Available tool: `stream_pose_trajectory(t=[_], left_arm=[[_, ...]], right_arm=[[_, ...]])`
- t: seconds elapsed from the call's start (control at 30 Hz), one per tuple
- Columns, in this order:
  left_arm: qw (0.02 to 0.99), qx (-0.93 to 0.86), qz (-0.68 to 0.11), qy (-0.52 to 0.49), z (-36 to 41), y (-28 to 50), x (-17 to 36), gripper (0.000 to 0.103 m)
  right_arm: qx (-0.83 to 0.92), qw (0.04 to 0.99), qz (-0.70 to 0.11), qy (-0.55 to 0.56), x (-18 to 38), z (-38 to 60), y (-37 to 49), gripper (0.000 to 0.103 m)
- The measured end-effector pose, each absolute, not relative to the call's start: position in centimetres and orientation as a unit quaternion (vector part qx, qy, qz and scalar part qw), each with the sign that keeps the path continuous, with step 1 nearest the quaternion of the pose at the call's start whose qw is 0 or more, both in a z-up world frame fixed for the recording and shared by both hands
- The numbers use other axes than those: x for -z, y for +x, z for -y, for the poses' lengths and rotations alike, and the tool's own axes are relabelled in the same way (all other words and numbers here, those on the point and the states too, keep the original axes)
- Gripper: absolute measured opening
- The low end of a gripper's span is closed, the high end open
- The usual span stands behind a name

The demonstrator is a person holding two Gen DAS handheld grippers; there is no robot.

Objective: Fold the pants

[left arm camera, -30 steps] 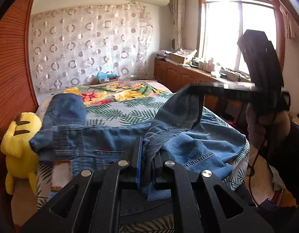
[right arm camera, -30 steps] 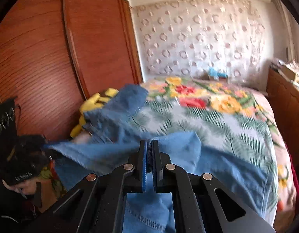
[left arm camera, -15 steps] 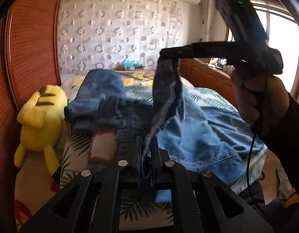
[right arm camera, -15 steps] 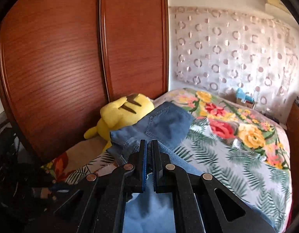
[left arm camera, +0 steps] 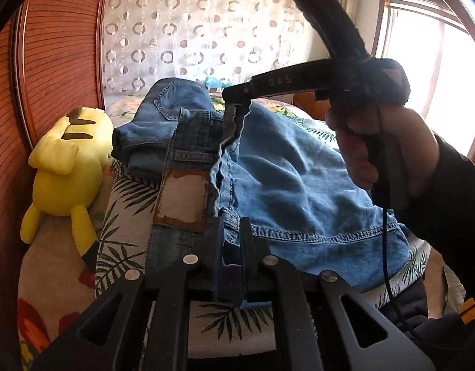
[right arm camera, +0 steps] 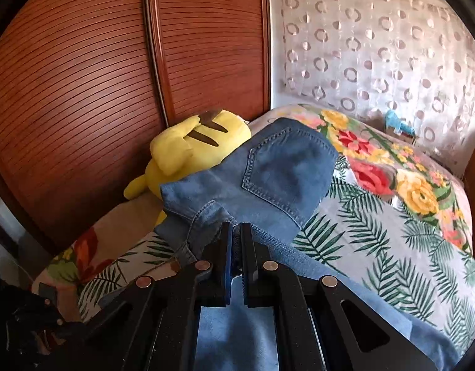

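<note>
Denim pants (left arm camera: 299, 185) pinched in the right hand-held gripper (left arm camera: 237, 100), left hand-held gripper (left arm camera: 231, 232) opening around fabric.

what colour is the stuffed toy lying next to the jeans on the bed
The stuffed toy is bright yellow with dark brown stripes, clearest in the right wrist view.

Matt blue denim pants (left arm camera: 293, 179)

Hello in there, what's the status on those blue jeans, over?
Left gripper opening, denim between its jaws. Right gripper shut on blue denim jeans, lying half-folded on leaf-print bedspread. Yellow plush toy beside them, clear.
</note>
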State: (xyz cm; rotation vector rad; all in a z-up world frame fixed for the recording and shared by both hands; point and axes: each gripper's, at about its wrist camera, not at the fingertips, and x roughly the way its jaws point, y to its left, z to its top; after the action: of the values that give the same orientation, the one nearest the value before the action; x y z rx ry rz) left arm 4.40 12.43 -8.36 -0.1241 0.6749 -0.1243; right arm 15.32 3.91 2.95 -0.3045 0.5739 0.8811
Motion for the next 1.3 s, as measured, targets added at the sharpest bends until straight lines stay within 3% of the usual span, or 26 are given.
stream_pose_trajectory(t=[0.1,0.23,0.33,0.87,1.1,1.3], left_arm=[[0.939,0.064,-0.332,-0.063,-12.4,4.6,8.5,0.039],[0.941,0.066,-0.327,-0.059,-12.0,4.6,8.3,0.042],[0.946,0.064,-0.314,-0.055,-11.8,4.2,8.0,0.042],[0.936,0.054,-0.344,-0.048,-11.5,6.0,10.3,0.038],[0.934,0.049,-0.353,-0.033,-11.1,6.4,10.9,0.029],[0.928,0.037,-0.370,-0.019,-10.9,7.0,11.7,0.029]], right_arm=[[-0.418,0.854,-0.273,-0.146,-2.6,-3.8,15.7,0.013],[-0.408,0.862,-0.263,-0.145,-2.3,-2.6,15.1,0.038],[-0.403,0.868,-0.261,-0.130,-2.3,-0.4,14.8,0.049],[-0.288,0.901,-0.300,-0.119,5.3,15.7,10.3,0.051],[-0.238,0.910,-0.326,-0.100,7.2,17.6,10.0,0.051],[-0.228,0.910,-0.336,-0.087,8.1,17.4,10.4,0.051]])
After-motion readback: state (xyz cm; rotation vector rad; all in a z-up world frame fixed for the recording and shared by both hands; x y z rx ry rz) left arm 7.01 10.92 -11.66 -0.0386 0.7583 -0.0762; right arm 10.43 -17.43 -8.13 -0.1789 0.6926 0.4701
